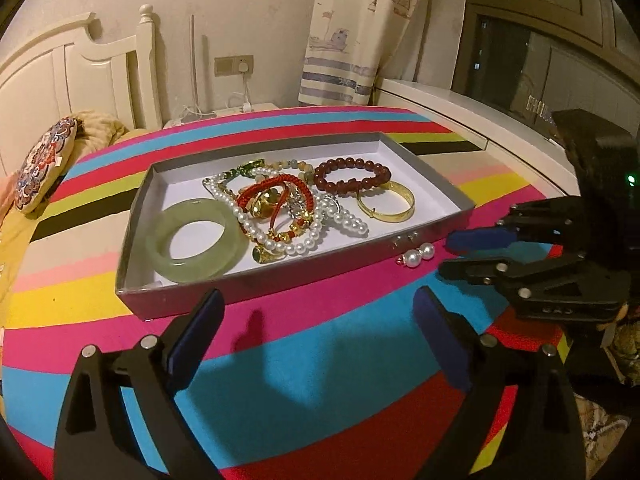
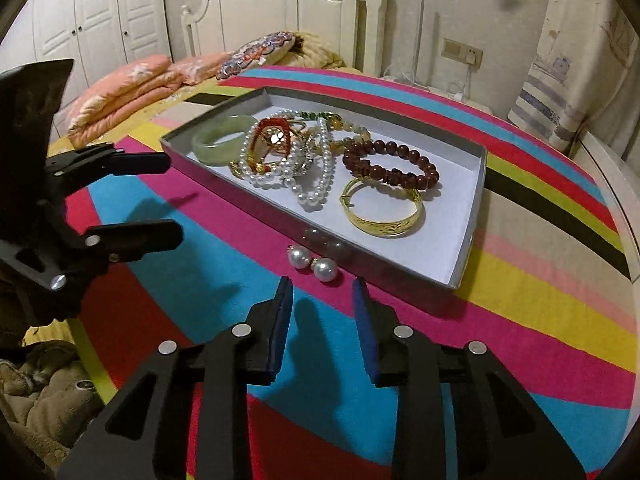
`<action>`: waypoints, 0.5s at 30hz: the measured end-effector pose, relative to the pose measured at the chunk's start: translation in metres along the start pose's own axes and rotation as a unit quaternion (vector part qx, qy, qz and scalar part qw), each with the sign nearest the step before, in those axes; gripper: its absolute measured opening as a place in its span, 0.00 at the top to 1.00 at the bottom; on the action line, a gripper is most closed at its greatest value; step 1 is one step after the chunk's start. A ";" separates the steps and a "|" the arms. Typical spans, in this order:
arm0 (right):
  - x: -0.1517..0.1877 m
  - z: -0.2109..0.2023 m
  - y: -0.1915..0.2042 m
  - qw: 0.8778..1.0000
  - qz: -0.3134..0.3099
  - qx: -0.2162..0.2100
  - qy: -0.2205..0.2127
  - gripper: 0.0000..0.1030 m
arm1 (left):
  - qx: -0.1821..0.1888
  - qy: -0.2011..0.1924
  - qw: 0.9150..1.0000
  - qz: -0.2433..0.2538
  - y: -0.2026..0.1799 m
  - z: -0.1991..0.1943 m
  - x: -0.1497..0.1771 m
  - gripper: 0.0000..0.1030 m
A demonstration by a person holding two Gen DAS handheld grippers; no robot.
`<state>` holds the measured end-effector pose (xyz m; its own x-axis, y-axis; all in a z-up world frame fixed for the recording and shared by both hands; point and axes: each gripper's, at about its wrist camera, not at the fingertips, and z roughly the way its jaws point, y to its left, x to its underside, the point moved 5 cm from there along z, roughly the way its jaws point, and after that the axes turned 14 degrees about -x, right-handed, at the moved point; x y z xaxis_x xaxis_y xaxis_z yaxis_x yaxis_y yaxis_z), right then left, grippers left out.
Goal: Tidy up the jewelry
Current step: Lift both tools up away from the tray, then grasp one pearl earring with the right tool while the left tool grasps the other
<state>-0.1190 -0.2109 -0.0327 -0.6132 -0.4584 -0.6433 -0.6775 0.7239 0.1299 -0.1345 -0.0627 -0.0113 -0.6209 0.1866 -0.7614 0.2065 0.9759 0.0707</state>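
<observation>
A shallow silver box (image 1: 288,284) (image 2: 472,256) with a white floor lies on the striped cloth. It holds a green jade bangle (image 1: 196,240) (image 2: 216,140), pearl strands (image 1: 288,236) (image 2: 320,188), a red cord bracelet (image 1: 276,192), a dark red bead bracelet (image 1: 352,174) (image 2: 390,168) and a gold bangle (image 1: 386,202) (image 2: 382,212). A pair of pearl earrings (image 1: 418,255) (image 2: 314,264) lies on the cloth just outside the box's front wall. My right gripper (image 2: 322,292) (image 1: 444,256) is open and empty, just short of the earrings. My left gripper (image 1: 318,304) (image 2: 172,200) is open and empty, in front of the box.
The striped cloth (image 1: 320,380) covers a round-looking surface. A bed with a folded pink quilt (image 2: 132,84) and an embroidered cushion (image 1: 44,164) lies behind. A curtain (image 1: 360,28) and a white sill (image 1: 460,100) stand at the back right.
</observation>
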 end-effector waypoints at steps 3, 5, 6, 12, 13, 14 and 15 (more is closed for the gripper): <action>0.001 0.005 -0.002 1.000 -0.001 0.006 0.014 0.78 | -0.001 -0.001 1.000 0.010 -0.003 0.000 0.001 0.08; -0.001 0.006 -0.003 1.000 -0.002 0.007 0.015 0.79 | -0.005 0.000 1.000 0.019 -0.006 0.000 0.001 0.08; -0.002 0.007 -0.002 1.000 -0.003 0.009 0.016 0.79 | -0.007 0.001 1.000 0.024 -0.008 0.001 0.002 0.08; -0.007 0.013 0.001 1.000 -0.007 0.006 0.018 0.79 | -0.026 0.006 0.998 0.057 -0.018 0.003 0.003 0.08; -0.007 0.013 0.001 1.000 -0.007 0.006 0.017 0.79 | -0.029 0.007 0.998 0.063 -0.019 0.004 0.003 0.08; -0.007 0.013 0.001 1.000 -0.006 0.005 0.016 0.79 | -0.031 0.008 0.997 0.067 -0.021 0.004 0.004 0.08; -0.007 0.013 0.002 1.000 -0.006 0.005 0.015 0.80 | -0.034 0.010 0.997 0.071 -0.022 0.005 0.004 0.08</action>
<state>-0.1107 -0.2001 -0.0379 -0.6172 -0.4829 -0.6212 -0.6814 0.7228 0.1150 -0.1376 -0.0838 -0.0192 -0.6035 0.3256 -0.7279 0.2424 0.9445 0.2216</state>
